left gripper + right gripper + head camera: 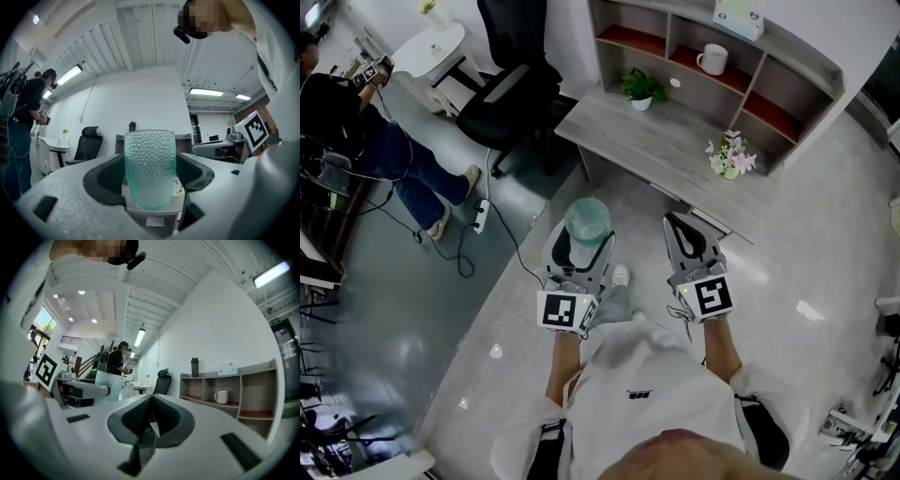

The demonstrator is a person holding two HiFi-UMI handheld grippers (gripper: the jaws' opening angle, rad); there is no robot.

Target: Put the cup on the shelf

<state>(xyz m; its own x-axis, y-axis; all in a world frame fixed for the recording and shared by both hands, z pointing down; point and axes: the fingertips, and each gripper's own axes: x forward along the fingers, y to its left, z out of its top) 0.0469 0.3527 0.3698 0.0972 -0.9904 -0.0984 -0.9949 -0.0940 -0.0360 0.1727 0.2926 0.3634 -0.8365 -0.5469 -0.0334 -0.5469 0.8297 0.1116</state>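
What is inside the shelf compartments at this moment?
A white mug stands in one compartment of the shelf. The right compartments are partly covered by its top board, so their contents cannot be told.

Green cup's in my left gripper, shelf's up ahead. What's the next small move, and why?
Probably carry the cup forward toward the shelf. The left gripper is shut on it, but the shelf stands beyond the desk, likely out of reach; the compartment beside the white mug looks free.

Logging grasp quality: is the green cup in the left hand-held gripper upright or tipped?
Upright. The cup stands vertical, rim up, clamped in the jaws of the left hand-held gripper.
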